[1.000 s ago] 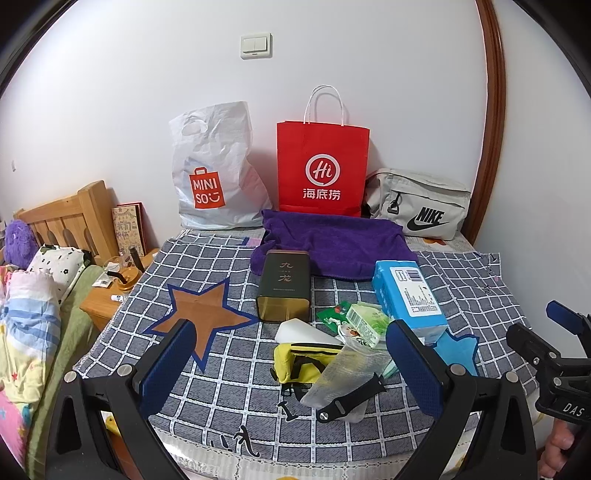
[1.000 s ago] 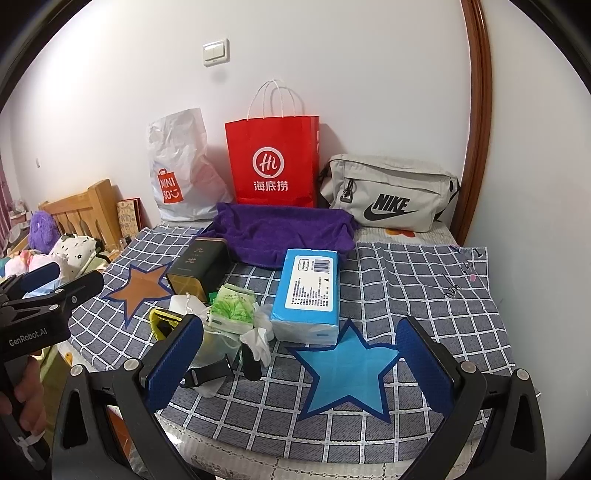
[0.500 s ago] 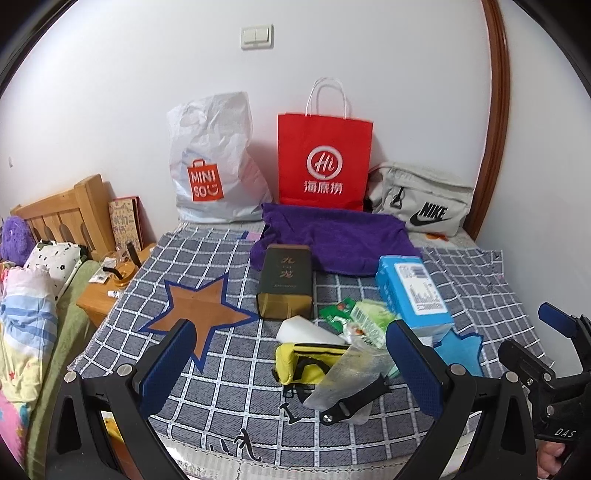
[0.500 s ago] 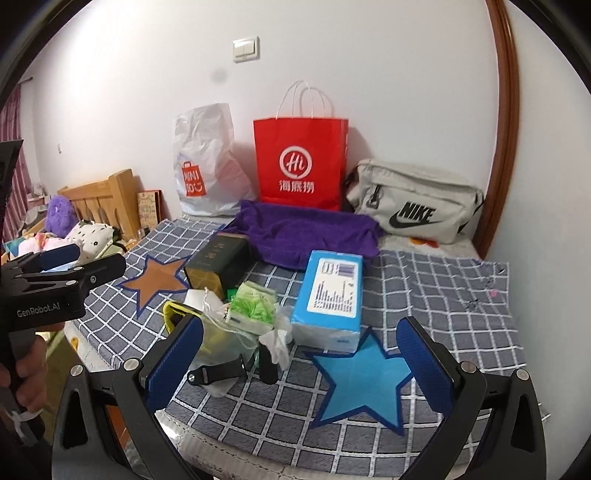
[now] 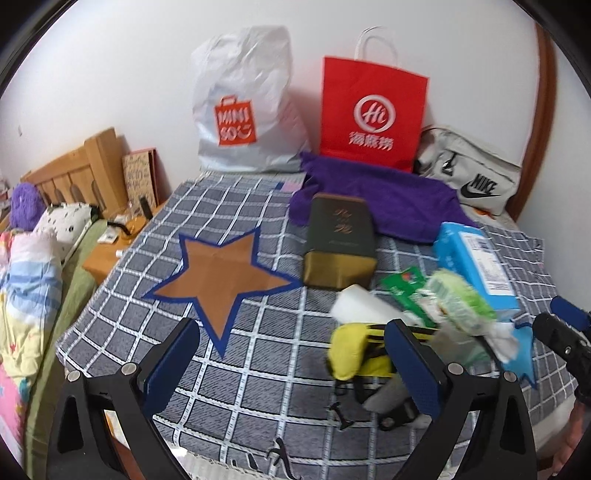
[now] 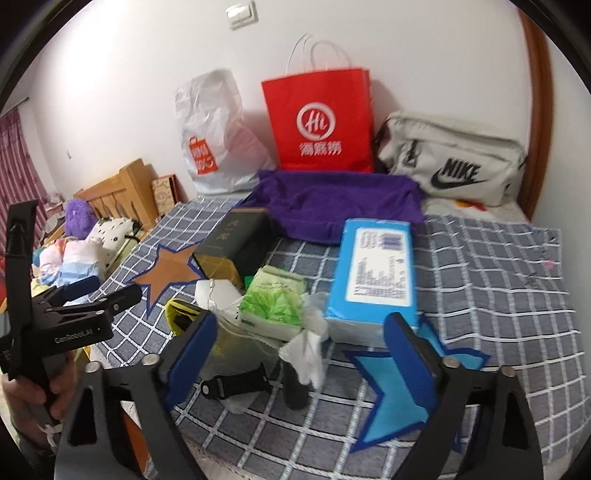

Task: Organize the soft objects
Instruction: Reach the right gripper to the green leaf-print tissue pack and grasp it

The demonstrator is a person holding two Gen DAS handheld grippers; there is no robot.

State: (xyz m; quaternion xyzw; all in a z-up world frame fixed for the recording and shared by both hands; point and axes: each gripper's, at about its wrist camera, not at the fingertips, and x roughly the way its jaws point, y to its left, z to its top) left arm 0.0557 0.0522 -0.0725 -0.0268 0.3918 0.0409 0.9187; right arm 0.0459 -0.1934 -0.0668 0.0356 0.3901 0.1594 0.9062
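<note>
Plain white wall (image 6: 424, 55) runs across the far side, with a double light switch (image 6: 242, 13) mounted high on it. On the right, a curved brown wooden frame (image 5: 546, 92) climbs the wall. Far left sits a wooden headboard (image 5: 74, 166), with a small wooden bedside stand (image 5: 107, 254) just beside it, low against the bed. Striped pink curtains (image 6: 16, 162) hang at the far left edge. Light is even and soft.

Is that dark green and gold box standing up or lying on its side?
Lying down. The dark green box rests on its long face on the checked cloth, lettered side up, gold end toward the cameras.
</note>
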